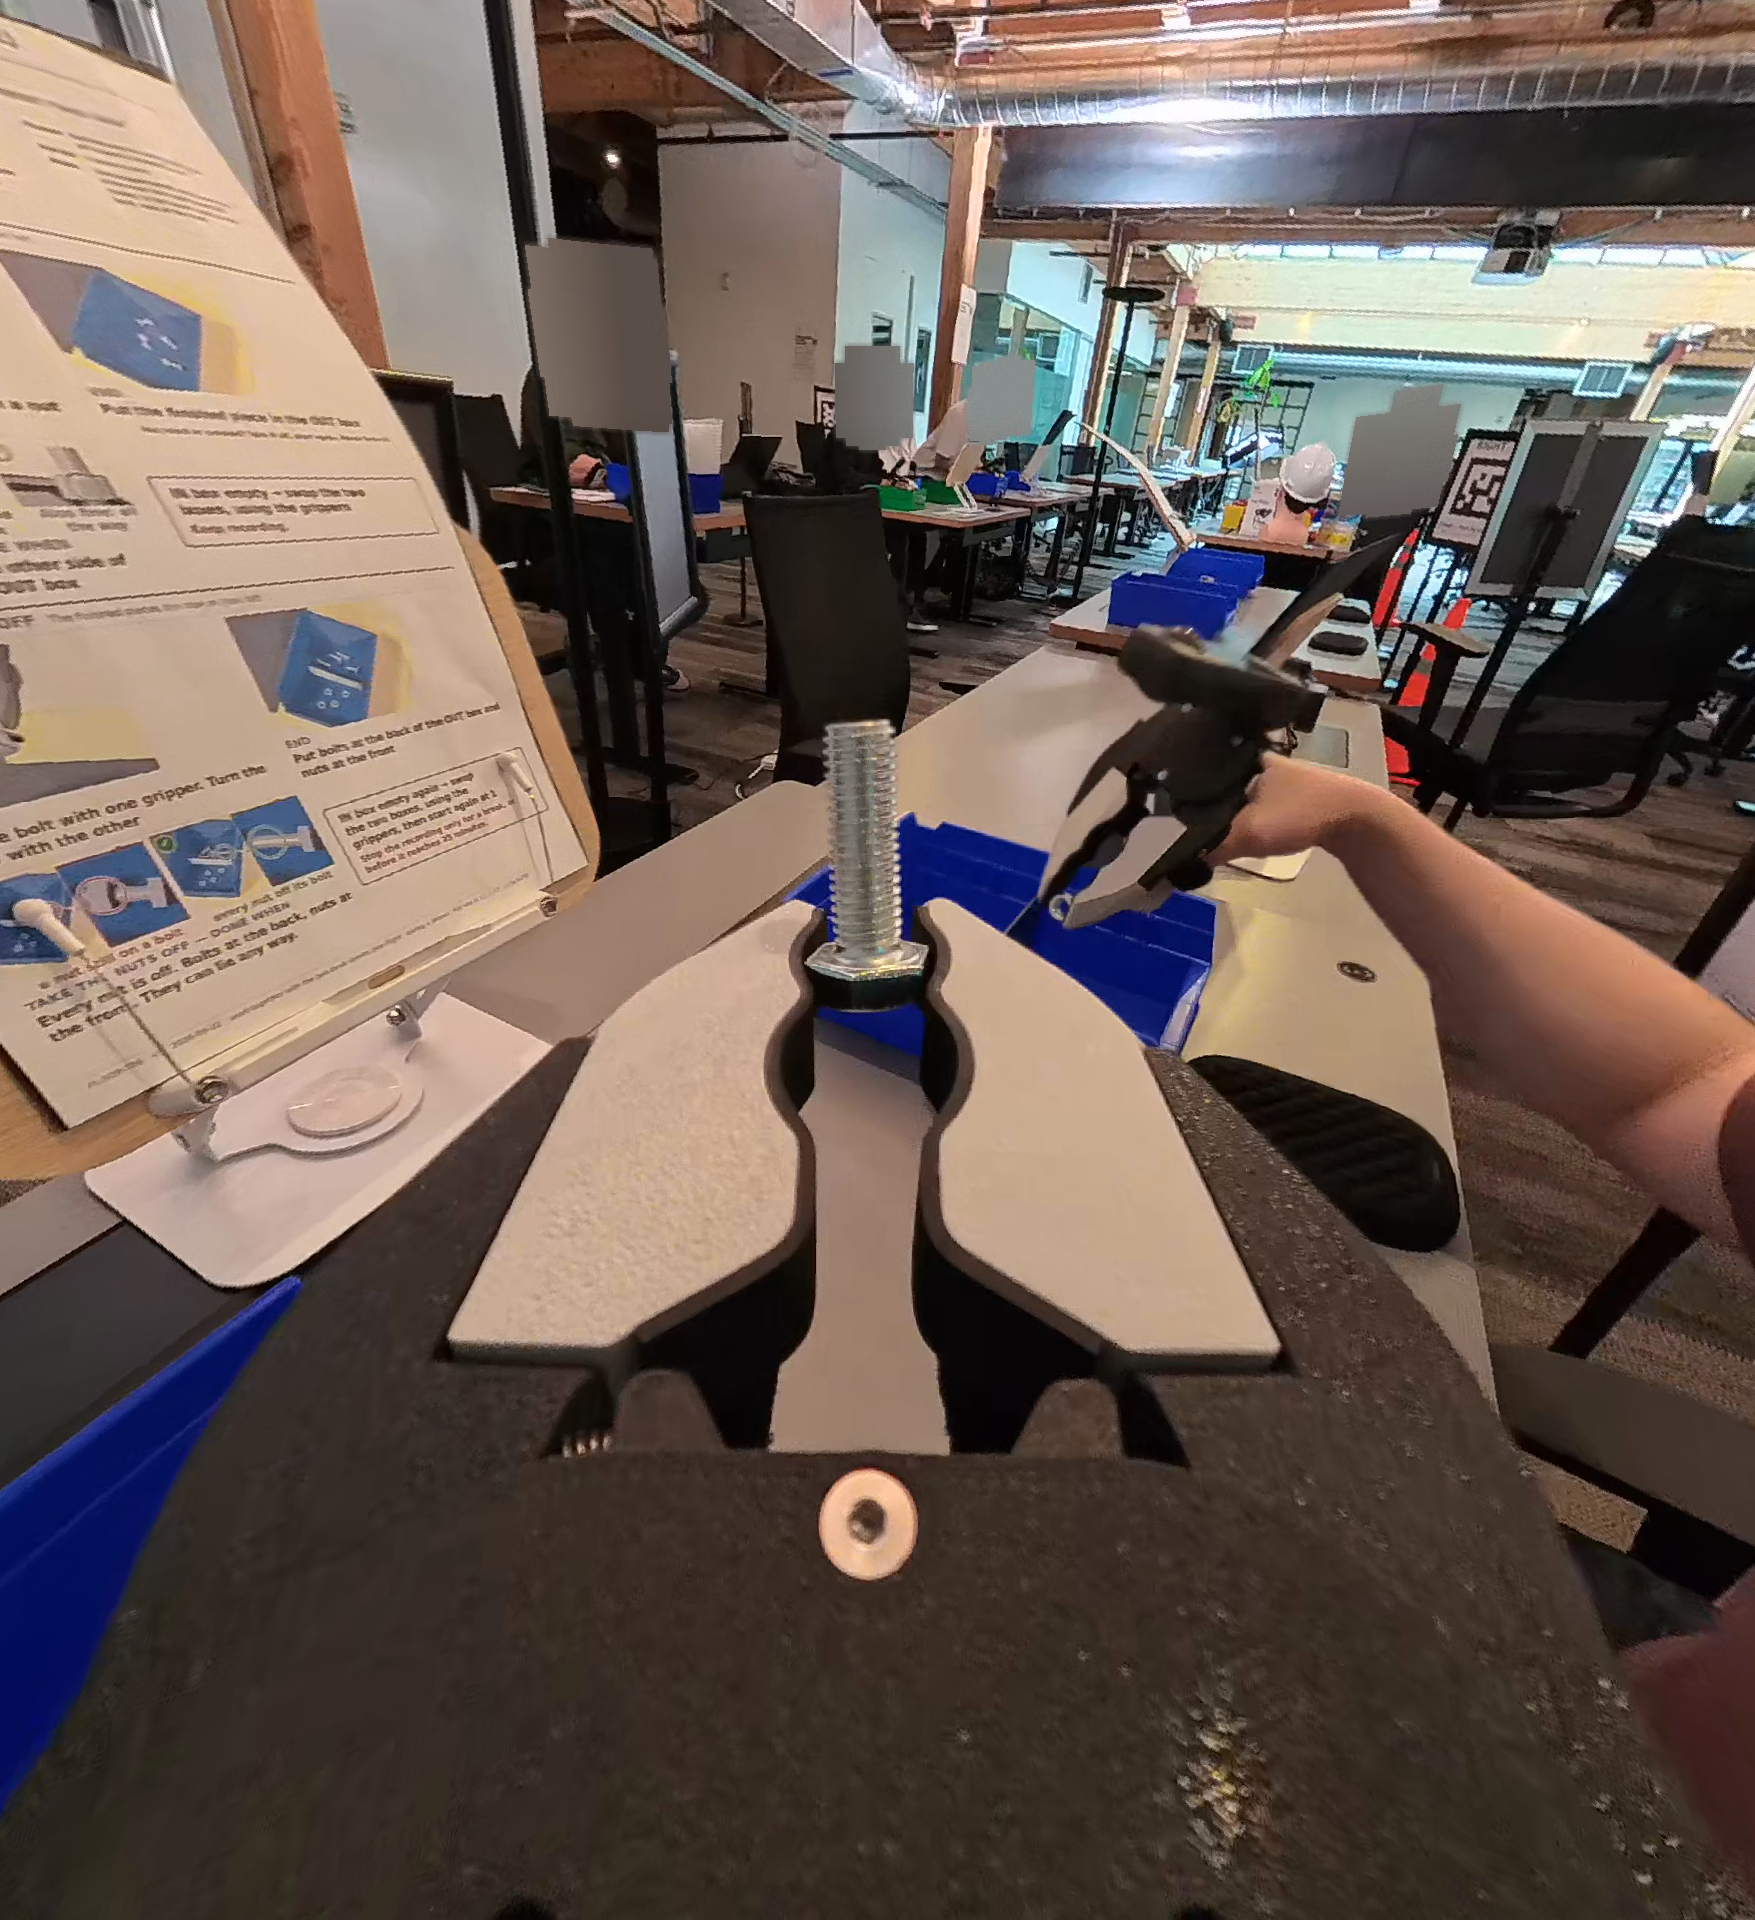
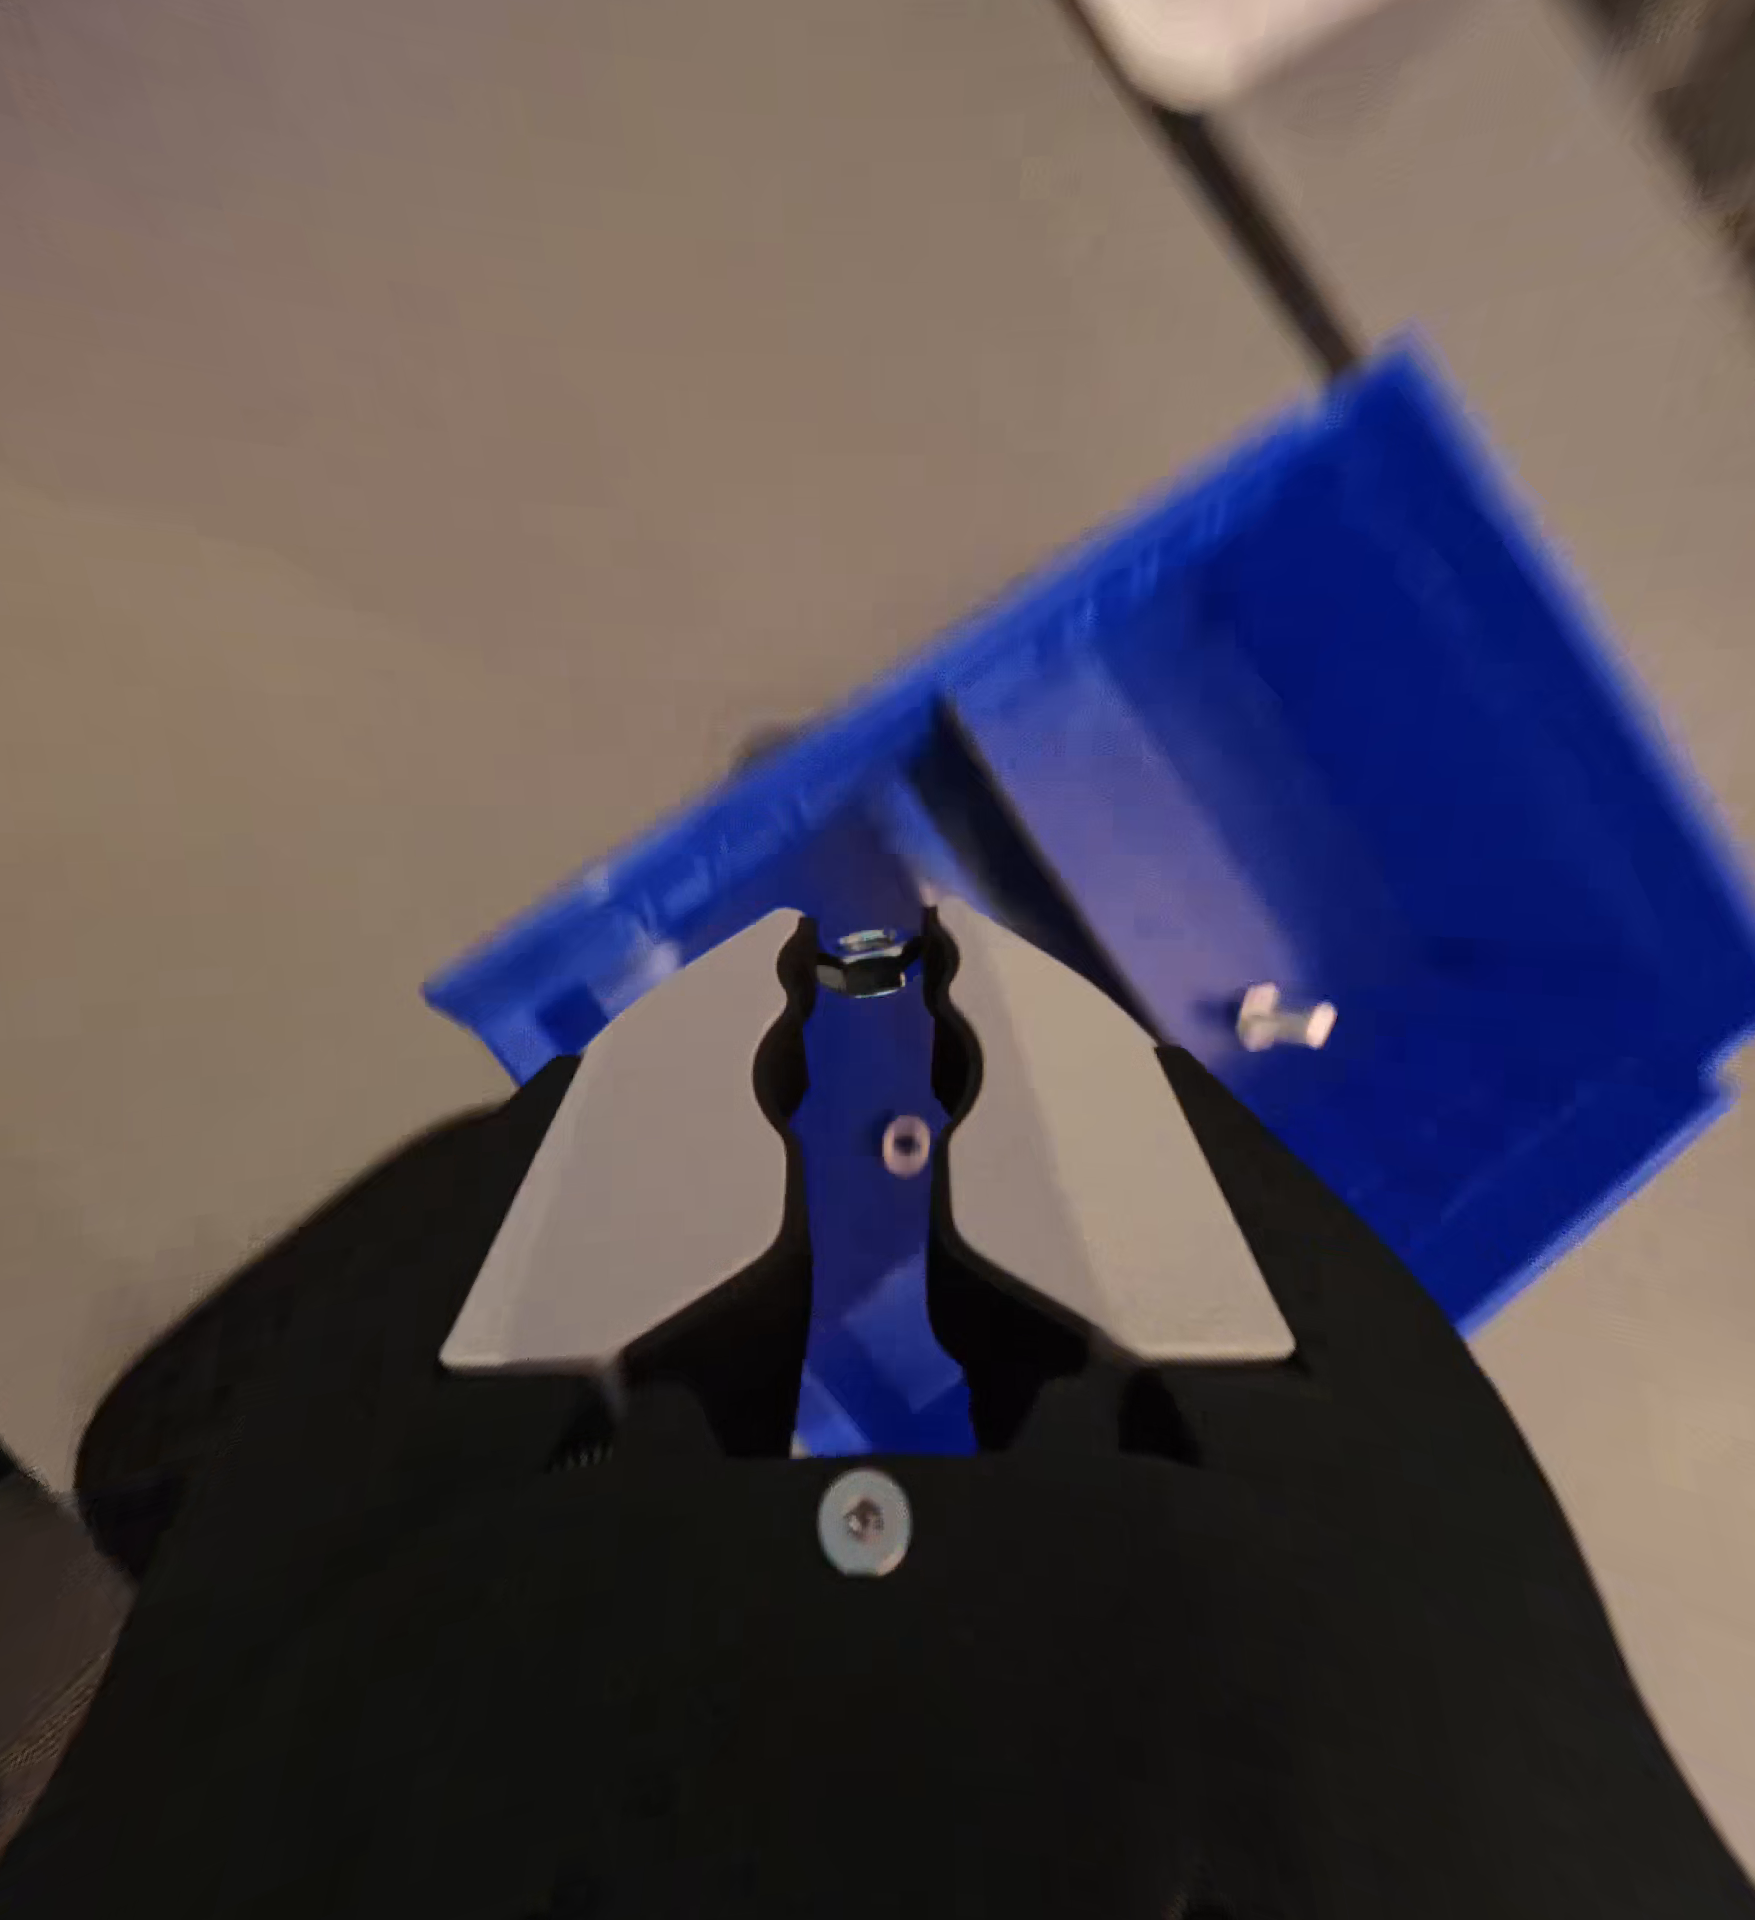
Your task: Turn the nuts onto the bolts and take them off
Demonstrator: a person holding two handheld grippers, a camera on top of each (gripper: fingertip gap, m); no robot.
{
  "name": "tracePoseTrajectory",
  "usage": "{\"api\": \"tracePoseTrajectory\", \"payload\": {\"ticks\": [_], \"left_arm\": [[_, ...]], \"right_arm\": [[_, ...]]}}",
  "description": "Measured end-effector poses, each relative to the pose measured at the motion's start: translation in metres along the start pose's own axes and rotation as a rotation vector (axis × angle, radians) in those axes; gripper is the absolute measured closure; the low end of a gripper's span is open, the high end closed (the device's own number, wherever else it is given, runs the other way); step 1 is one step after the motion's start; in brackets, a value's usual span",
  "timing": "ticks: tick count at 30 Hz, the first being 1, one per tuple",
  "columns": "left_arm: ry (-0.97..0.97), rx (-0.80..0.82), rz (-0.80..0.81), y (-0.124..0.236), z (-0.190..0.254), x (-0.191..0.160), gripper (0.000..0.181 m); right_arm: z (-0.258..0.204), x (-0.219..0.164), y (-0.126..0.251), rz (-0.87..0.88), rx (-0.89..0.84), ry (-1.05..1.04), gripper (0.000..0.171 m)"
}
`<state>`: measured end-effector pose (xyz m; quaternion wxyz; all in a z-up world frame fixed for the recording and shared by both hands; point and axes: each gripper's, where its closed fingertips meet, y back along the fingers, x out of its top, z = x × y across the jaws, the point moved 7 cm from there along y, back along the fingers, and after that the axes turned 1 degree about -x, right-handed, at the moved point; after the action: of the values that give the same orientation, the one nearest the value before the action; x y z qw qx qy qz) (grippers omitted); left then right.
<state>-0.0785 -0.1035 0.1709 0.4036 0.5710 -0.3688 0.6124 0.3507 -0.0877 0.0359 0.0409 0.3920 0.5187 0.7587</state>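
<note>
My left gripper (image 1: 865, 951) is shut on the hex head of a silver bolt (image 1: 860, 831), which stands upright with its bare thread pointing up. My right gripper (image 2: 865, 961) is shut on a small silver nut (image 2: 865, 966) at its fingertips, held above a blue bin (image 2: 1475, 831). In the left wrist view the right gripper (image 1: 1065, 909) hangs to the right of the bolt, tips down, with the nut (image 1: 1060, 907) at its tip. Inside the bin lie a loose nut (image 2: 904, 1146) and a short bolt (image 2: 1283, 1018).
The blue bin (image 1: 1112, 935) sits on the grey table (image 1: 1309, 997) behind the bolt. An instruction sheet on a stand (image 1: 177, 623) stands at the left. Another blue bin edge (image 1: 73, 1507) is at the lower left. A person's forearm (image 1: 1475, 935) reaches in from the right. There is about 40 cm between the tips of the two grippers.
</note>
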Motion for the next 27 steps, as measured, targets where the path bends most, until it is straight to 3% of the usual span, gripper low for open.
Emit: {"api": "tracePoseTrajectory", "payload": {"ticks": [4, 9, 13, 16, 19, 23, 27], "left_arm": [[-0.011, -0.008, -0.031, -0.013, 0.005, -0.003, 0.167], [-0.034, -0.010, -0.093, -0.031, 0.012, -0.011, 0.167], [-0.054, -0.031, -0.119, -0.042, 0.019, -0.015, 0.167], [-0.061, -0.049, -0.142, -0.050, 0.022, -0.018, 0.167], [-0.060, -0.073, -0.154, -0.059, 0.025, -0.022, 0.167], [-0.025, -0.159, -0.128, -0.078, 0.031, -0.029, 0.167], [0.008, -0.277, -0.097, -0.098, 0.044, -0.037, 0.168]], "right_arm": [[0.006, -0.065, -0.033, -0.244, 0.018, -0.056, 0.150], [0.002, -0.087, -0.078, -0.390, 0.124, -0.017, 0.150], [0.007, -0.095, -0.090, -0.393, 0.146, -0.059, 0.148], [0.012, -0.090, -0.074, -0.317, 0.102, -0.089, 0.140], [0.014, -0.062, -0.033, -0.147, -0.030, -0.057, 0.134], [-0.011, 0.020, 0.032, 0.284, -0.164, -0.024, 0.135], [-0.076, 0.109, 0.066, 0.821, 0.101, 0.010, 0.142]]}}
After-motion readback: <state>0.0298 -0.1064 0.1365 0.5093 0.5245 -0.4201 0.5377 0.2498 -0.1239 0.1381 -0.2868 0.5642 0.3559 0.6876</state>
